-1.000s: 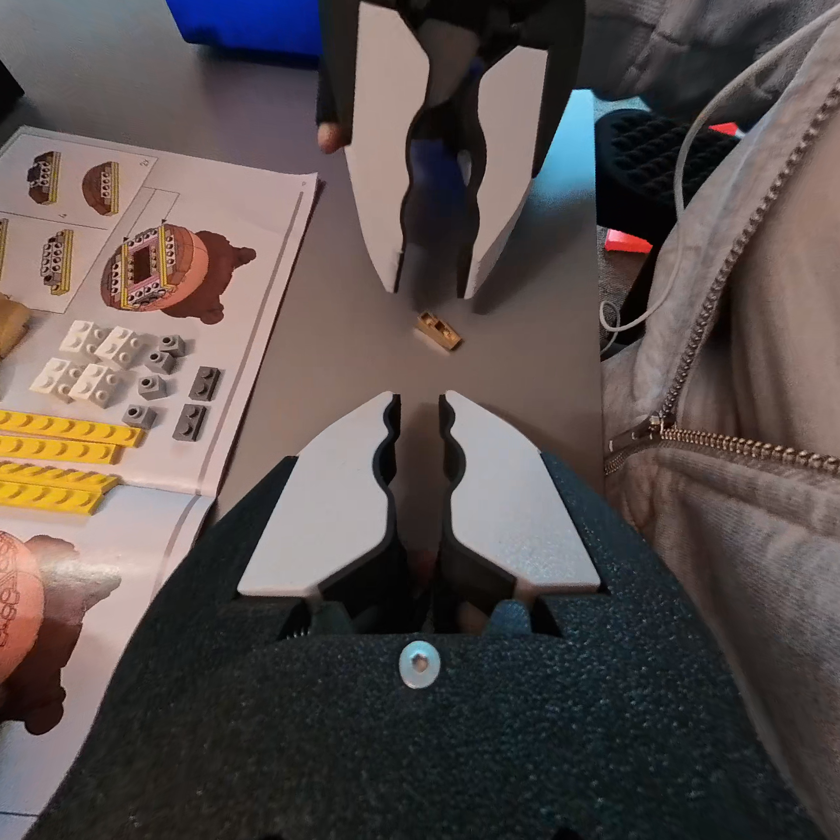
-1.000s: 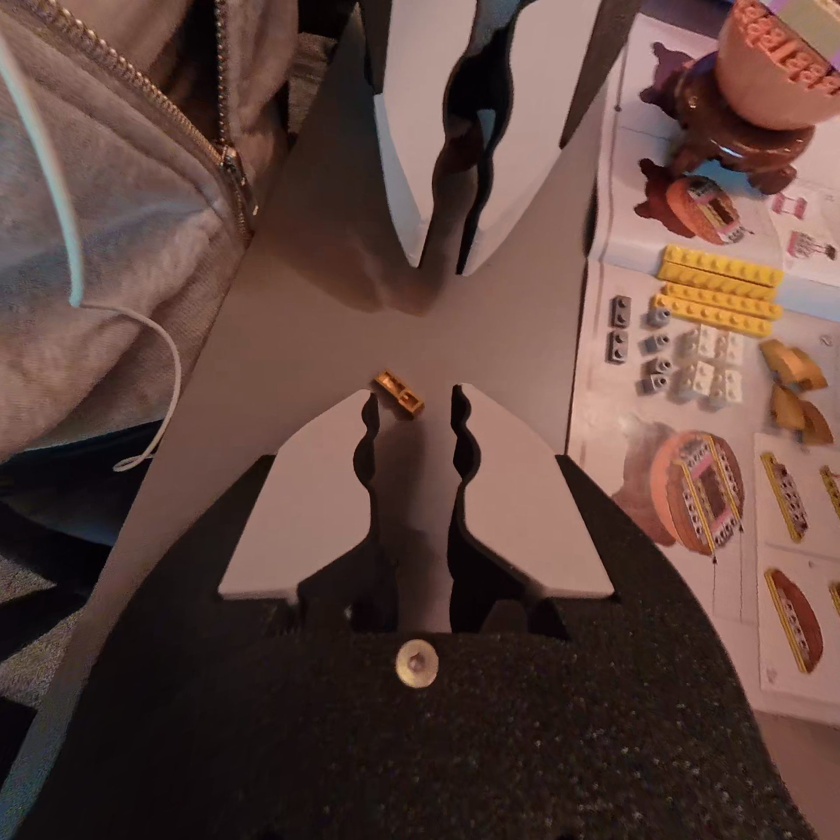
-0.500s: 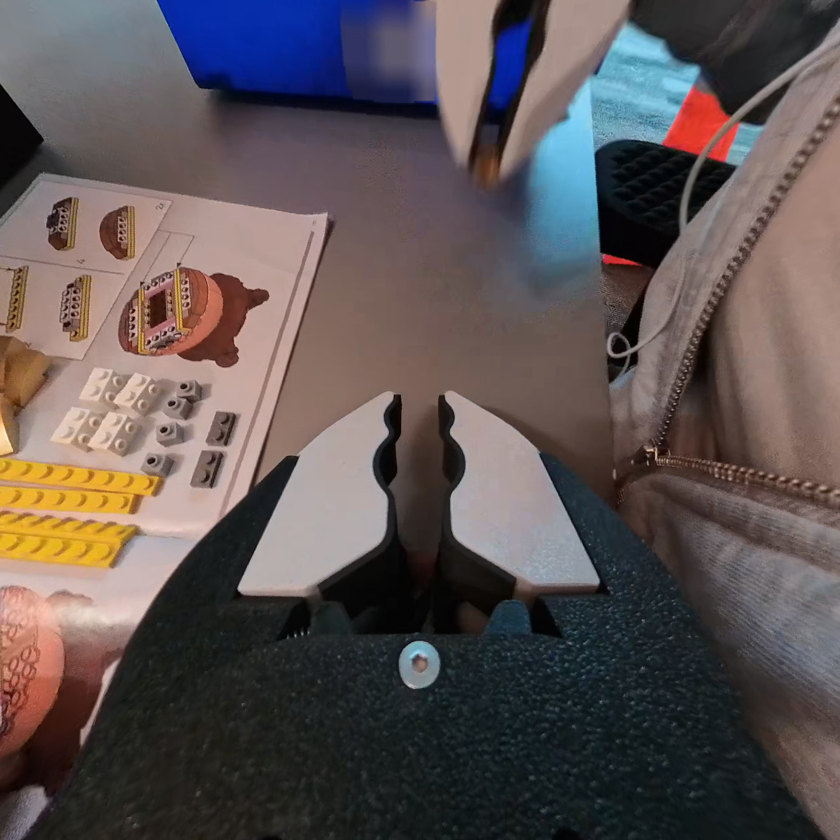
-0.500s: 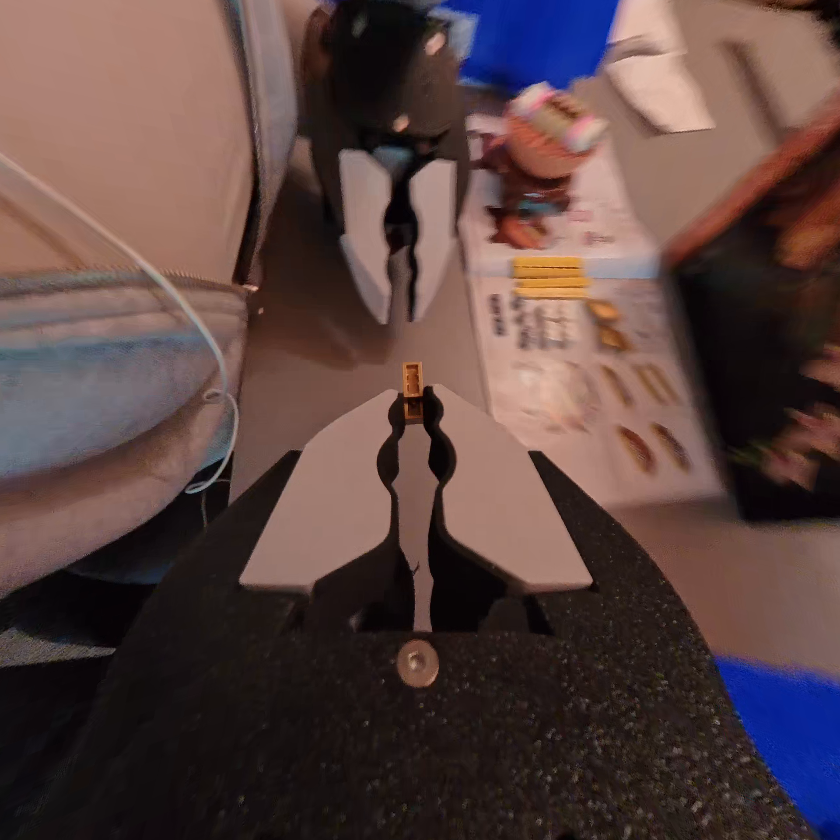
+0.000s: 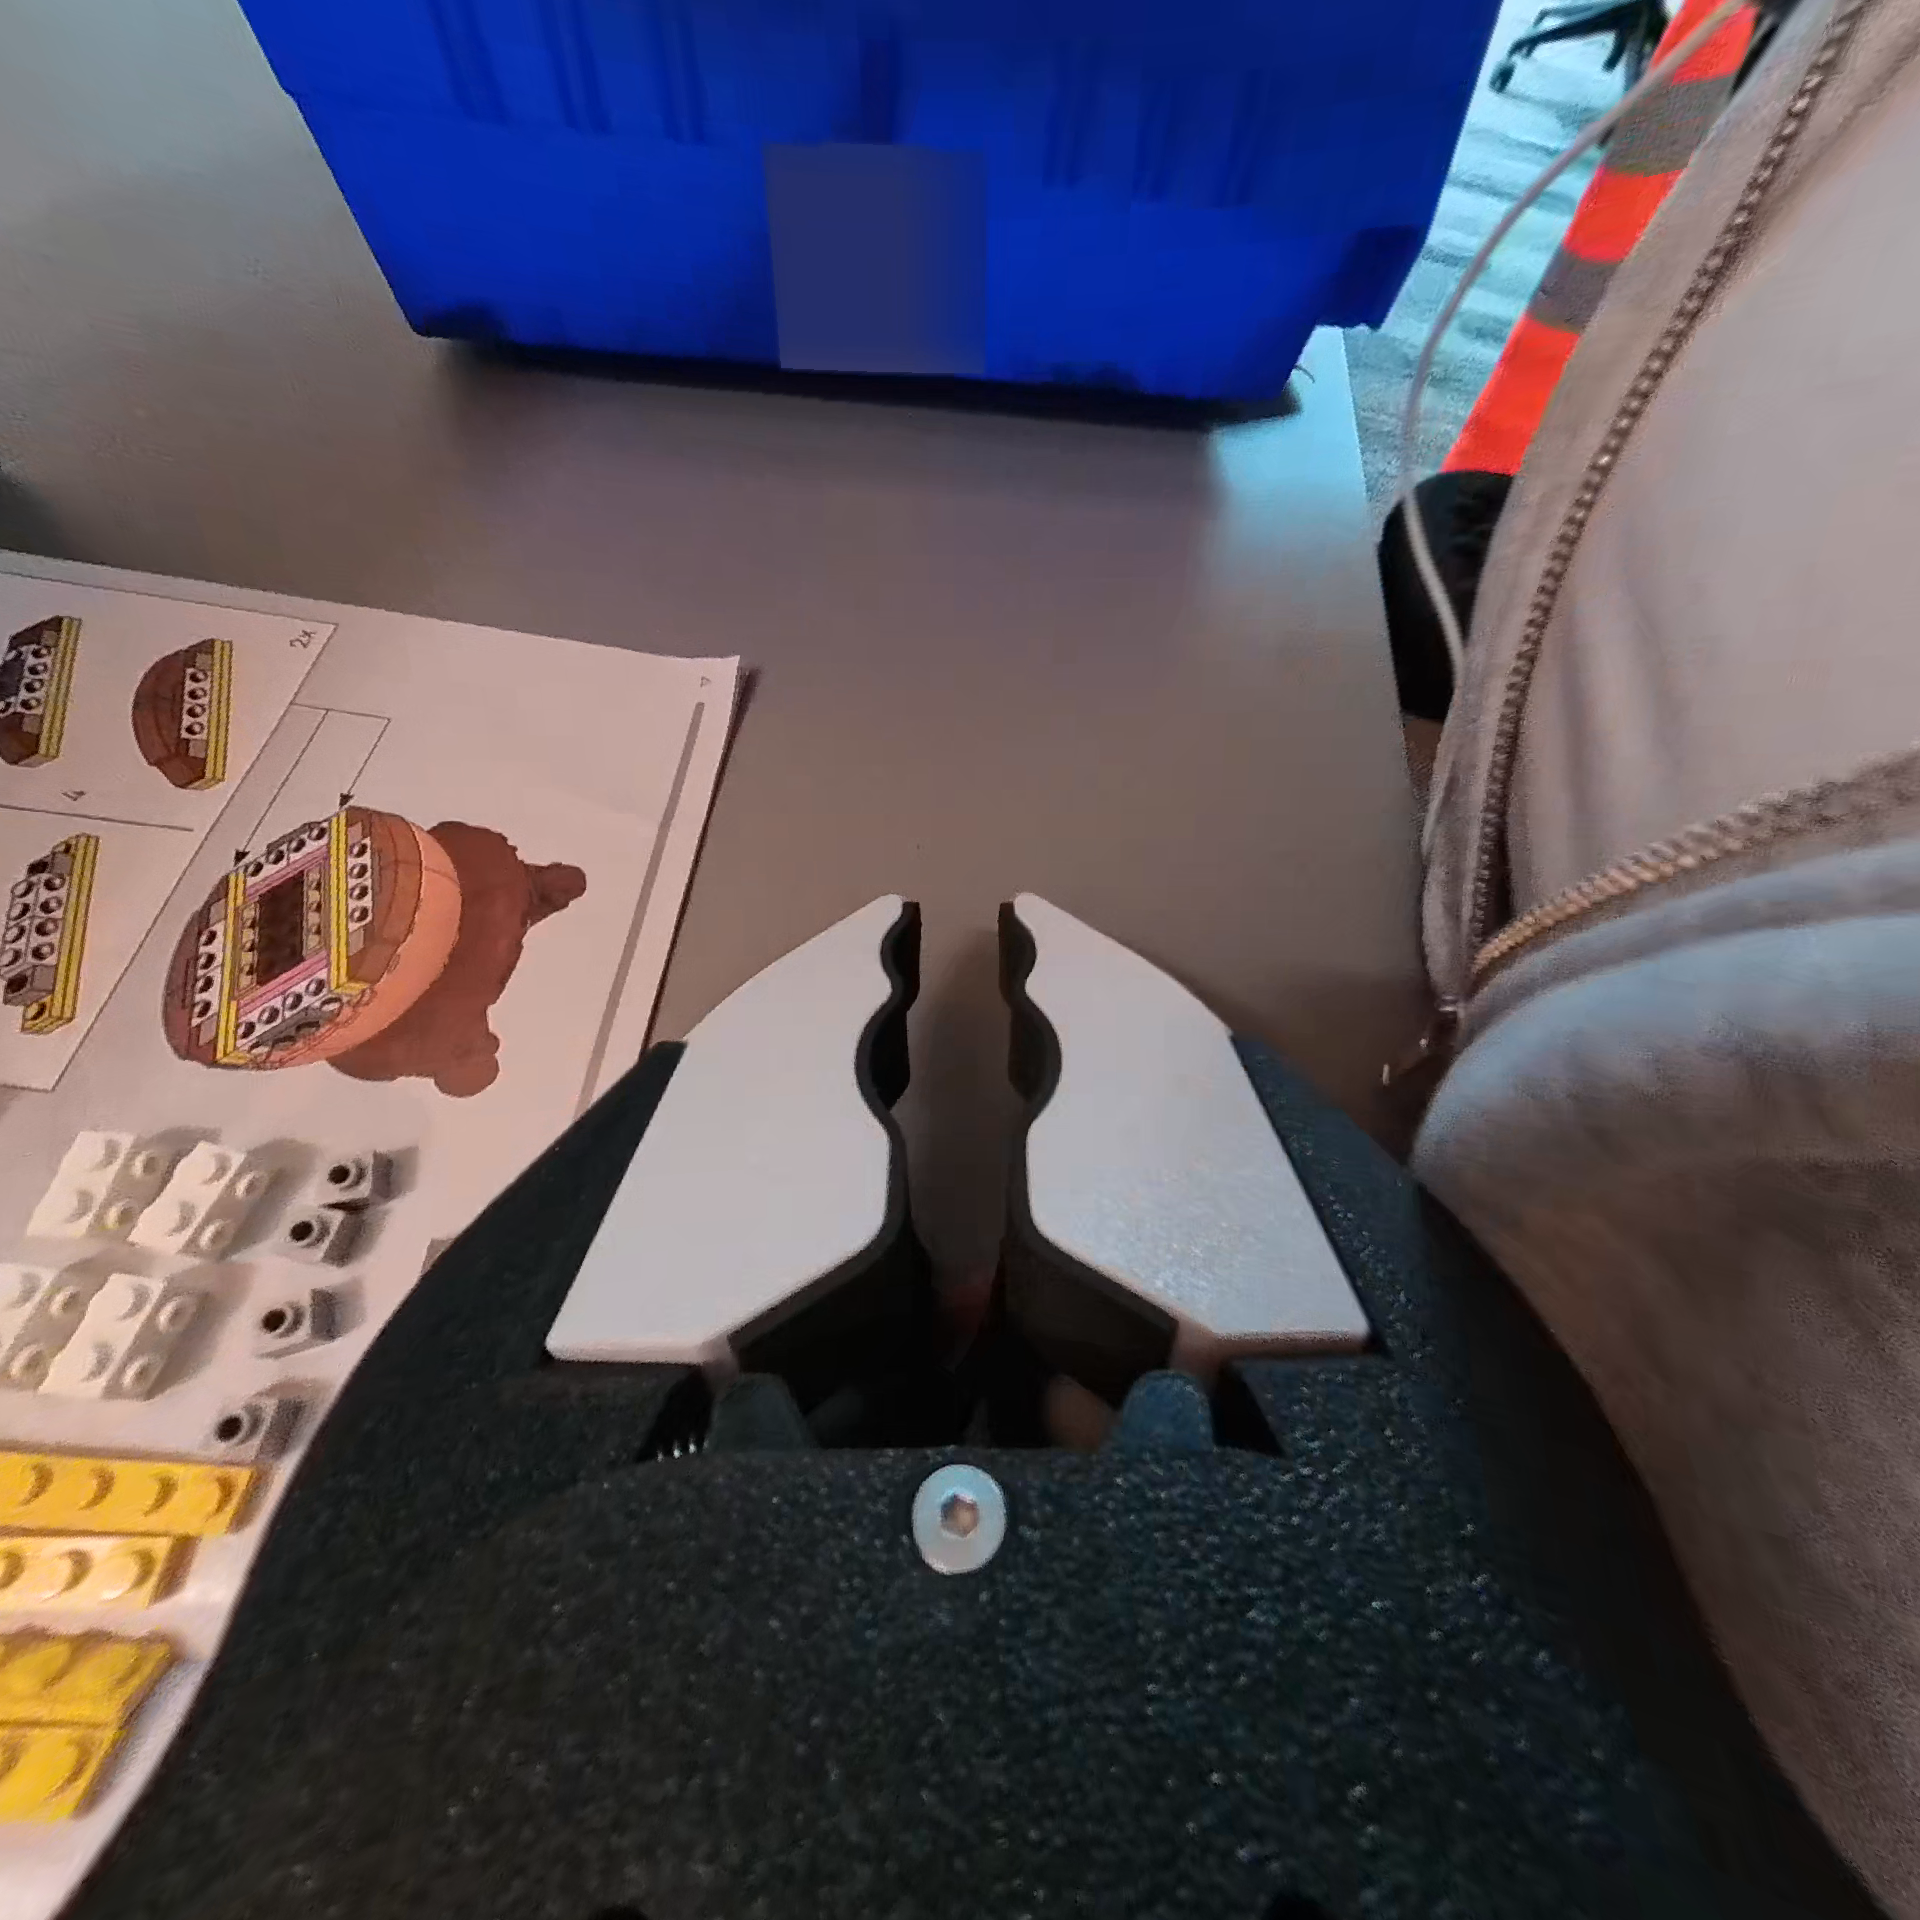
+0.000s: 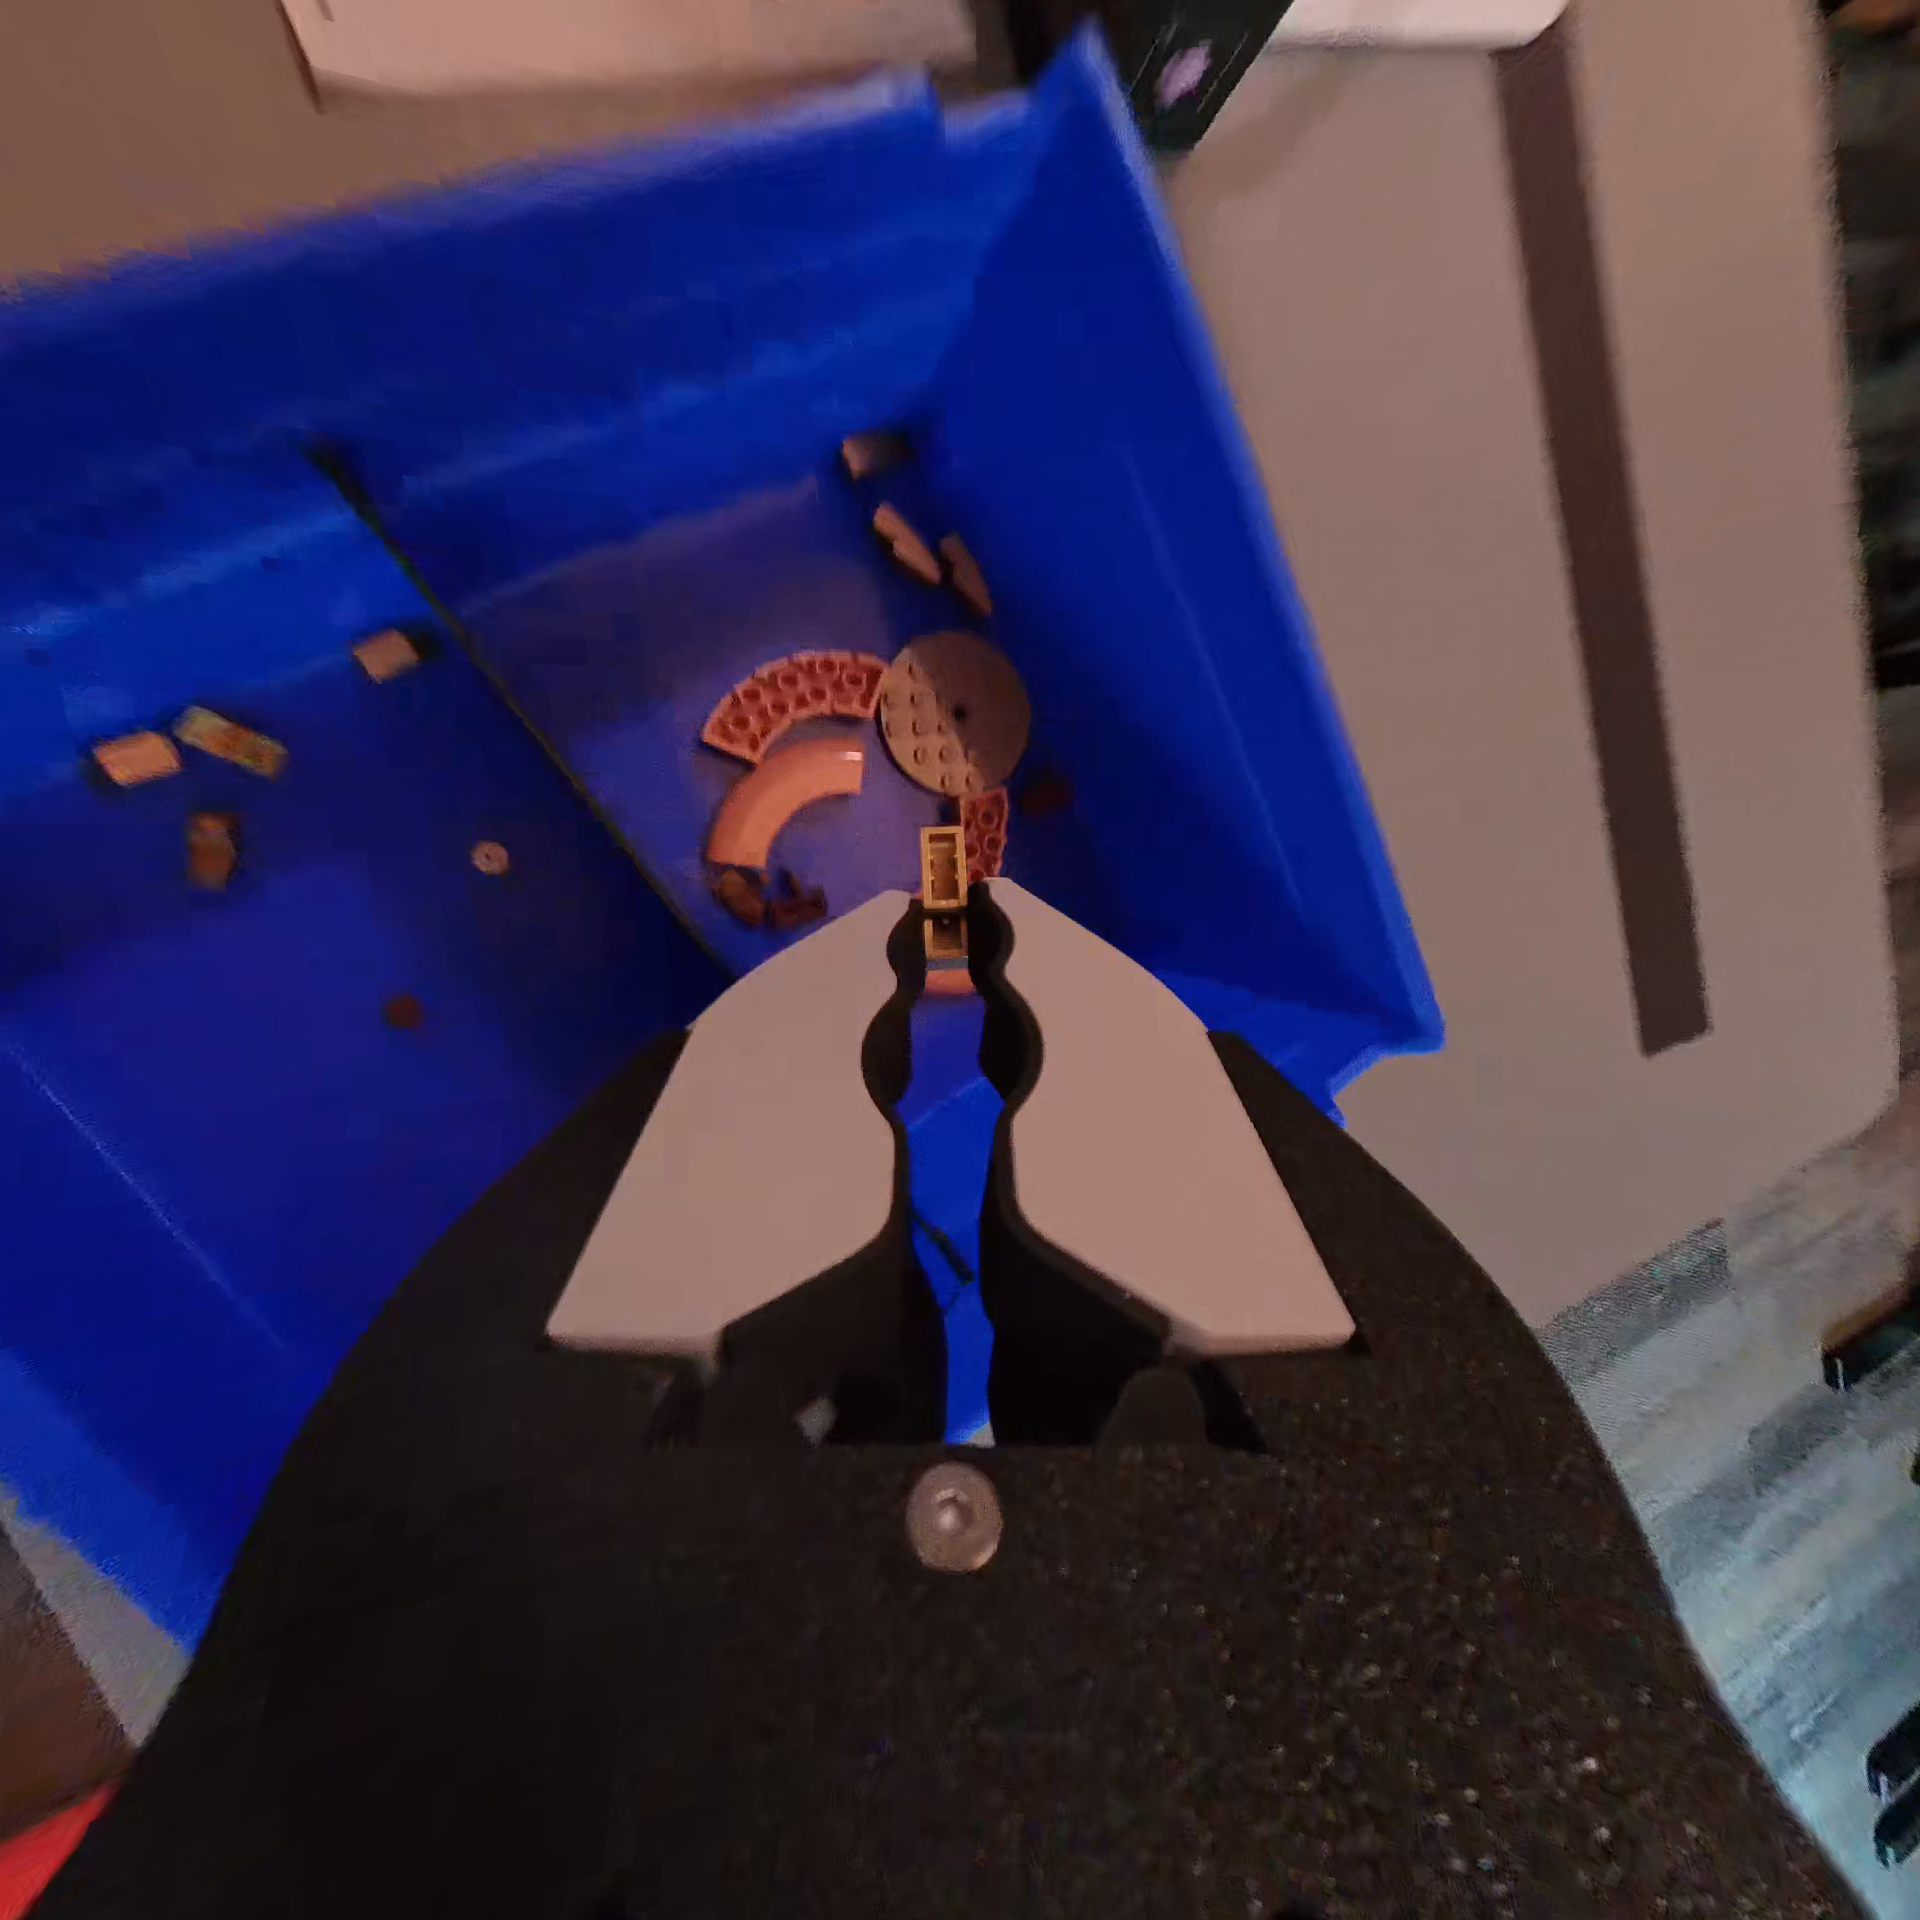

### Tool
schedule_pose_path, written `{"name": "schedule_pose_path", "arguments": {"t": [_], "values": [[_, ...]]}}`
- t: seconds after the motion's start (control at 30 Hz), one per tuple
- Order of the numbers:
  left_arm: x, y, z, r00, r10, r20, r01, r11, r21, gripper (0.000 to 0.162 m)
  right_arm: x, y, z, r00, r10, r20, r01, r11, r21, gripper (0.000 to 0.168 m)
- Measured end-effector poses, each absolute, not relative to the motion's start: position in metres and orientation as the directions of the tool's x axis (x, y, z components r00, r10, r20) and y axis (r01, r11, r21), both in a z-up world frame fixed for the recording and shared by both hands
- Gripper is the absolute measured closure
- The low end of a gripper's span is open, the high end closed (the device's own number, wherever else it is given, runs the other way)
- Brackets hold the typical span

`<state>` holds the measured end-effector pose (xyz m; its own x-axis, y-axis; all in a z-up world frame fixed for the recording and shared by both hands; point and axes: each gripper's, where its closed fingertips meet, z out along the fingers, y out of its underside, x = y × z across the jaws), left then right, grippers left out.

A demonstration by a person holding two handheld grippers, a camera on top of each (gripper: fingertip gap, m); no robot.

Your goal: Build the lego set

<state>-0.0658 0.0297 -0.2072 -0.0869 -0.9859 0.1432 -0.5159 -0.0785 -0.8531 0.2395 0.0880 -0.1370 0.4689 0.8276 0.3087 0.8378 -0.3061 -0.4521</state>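
Note:
My right gripper (image 6: 945, 904) is shut on a small tan brick (image 6: 943, 862), pinched at the fingertips with its far end sticking out. It hangs over the open blue bin (image 6: 520, 364), above a round grey plate (image 6: 954, 717) and pink curved pieces (image 6: 795, 696). My left gripper (image 5: 958, 914) is low over the grey table, jaws nearly together with a narrow gap and nothing between them. Left of it lies the instruction booklet (image 5: 499, 748) with white bricks (image 5: 135, 1205), small grey bricks (image 5: 343, 1174) and yellow plates (image 5: 114, 1496) on it.
The blue bin (image 5: 831, 208) stands at the table's far side in the left wrist view. It holds several loose brown and tan pieces (image 6: 135, 753). A person's grey zipped jacket (image 5: 1714, 935) fills the right side. The left gripper's tips are roughly 30 centimetres from the right gripper's. To reach the round grey plate (image 6: 954, 717) in a straight line is about 12 centimetres for my right fingers, about 30 centimetres for my left.
My right gripper closed on the tan brick that lay on the table, lifted it and swung away over the blue bin. The left gripper stayed empty and drew slightly back.

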Motion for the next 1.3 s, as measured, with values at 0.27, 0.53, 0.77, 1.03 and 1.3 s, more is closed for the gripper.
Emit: {"name": "schedule_pose_path", "arguments": {"t": [0.27,0.53,0.77,1.03,1.3], "values": [[-0.062,0.035,-0.205,-0.047,-0.981,0.187,-0.500,-0.139,-0.855,0.150,0.245,0.101,-0.195,0.395,0.914,0.097,0.892,-0.356,-0.279,0.161],[-0.064,0.037,-0.199,-0.046,-0.971,0.235,-0.461,-0.188,-0.867,0.153,0.243,0.098,-0.191,0.417,0.906,0.070,0.877,-0.381,-0.293,0.154],[-0.064,0.036,-0.199,-0.054,-0.967,0.248,-0.463,-0.195,-0.864,0.152,0.239,0.093,-0.180,0.474,0.878,0.065,0.821,-0.414,-0.393,0.148],[-0.063,0.034,-0.202,-0.066,-0.967,0.247,-0.482,-0.185,-0.856,0.152,0.212,0.075,-0.143,0.516,0.856,0.025,0.679,-0.390,-0.622,0.145],[-0.063,0.033,-0.203,-0.072,-0.967,0.246,-0.487,-0.181,-0.855,0.152,0.158,-0.032,-0.174,0.262,0.956,-0.131,0.731,-0.285,-0.620,0.145]]}}
